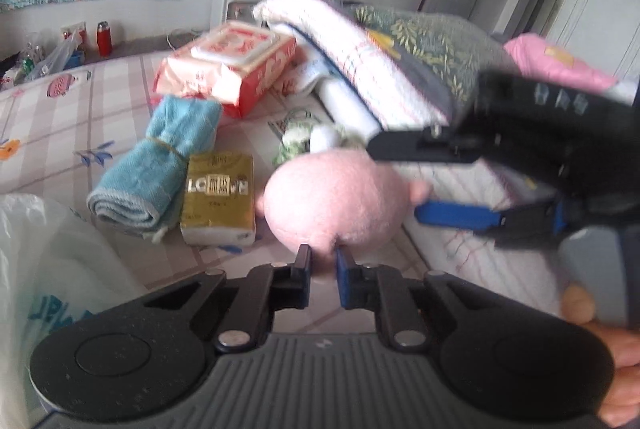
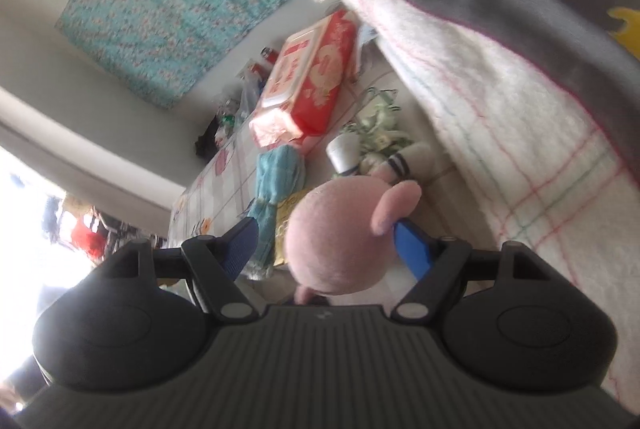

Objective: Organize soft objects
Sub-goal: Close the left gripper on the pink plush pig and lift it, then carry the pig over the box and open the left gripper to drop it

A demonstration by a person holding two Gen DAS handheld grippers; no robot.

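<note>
Left gripper (image 1: pixel 323 259): fingers drawn together, pinching a small fold at the near underside of the pink plush toy (image 1: pixel 334 197). Toy sits just ahead of these fingers, on the bed (image 1: pixel 80 109).

Right gripper (image 2: pixel 332 241): fingers apart, one on each side of the toy's round body (image 2: pixel 334 233); blue finger (image 2: pixel 412 247) lies against the toy's ear, the other finger stands clear of it.

Surroundings, ahead of the left fingers: gold tissue pack (image 1: pixel 219 199) just left of the toy, lettering partly legible, "LC" only. Rolled blue towel (image 1: pixel 156 169) touching the pack's left side. Red-and-white wipes pack (image 1: pixel 232 67) farther ahead; print unreadable. Folded blankets (image 1: pixel 360 61) stacked ahead-right, overhanging close behind the toy. Small green-white item (image 1: pixel 296 141) between toy and blankets. White plastic bag (image 1: pixel 44 269) at near left.
</note>
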